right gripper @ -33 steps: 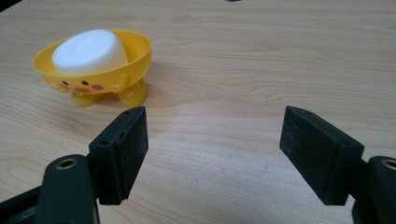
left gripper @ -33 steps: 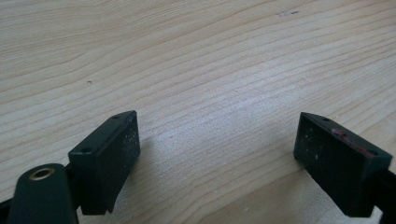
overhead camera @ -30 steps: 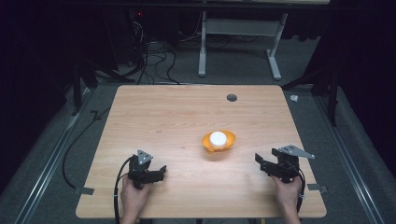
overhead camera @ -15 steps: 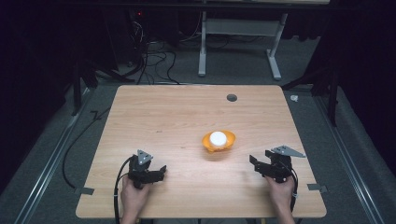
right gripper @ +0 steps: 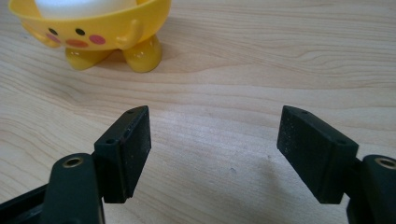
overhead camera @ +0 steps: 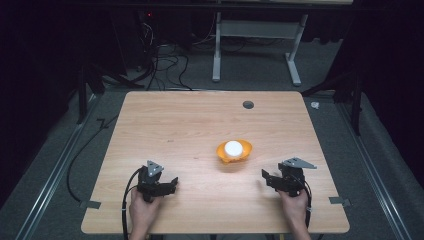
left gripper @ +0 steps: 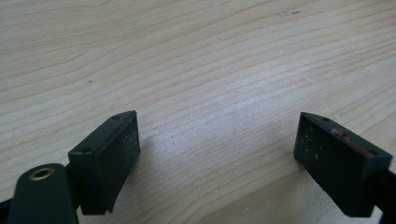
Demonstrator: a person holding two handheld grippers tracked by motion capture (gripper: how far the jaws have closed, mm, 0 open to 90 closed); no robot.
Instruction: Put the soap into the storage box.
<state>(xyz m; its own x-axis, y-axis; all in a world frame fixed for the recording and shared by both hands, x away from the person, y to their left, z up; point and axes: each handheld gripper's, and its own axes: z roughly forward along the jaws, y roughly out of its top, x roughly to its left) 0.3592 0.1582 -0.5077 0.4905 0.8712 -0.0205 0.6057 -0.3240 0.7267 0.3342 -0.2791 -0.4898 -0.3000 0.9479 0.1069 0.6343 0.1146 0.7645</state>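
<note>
Right gripper view, yellow chick cup point(right gripper: 93, 32) ahead-left of right gripper point(right gripper: 215, 144), jaws wide apart, empty

lab | dark room | wooden table point(overhead camera: 190, 125) | floor cables point(overhead camera: 165, 65) | metal stand point(overhead camera: 260, 35)

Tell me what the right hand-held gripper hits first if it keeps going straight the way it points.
Probably the yellow chick-shaped cup holding a white egg. The right hand-held gripper is open, with bare table between; the cup sits left of centre.
</note>
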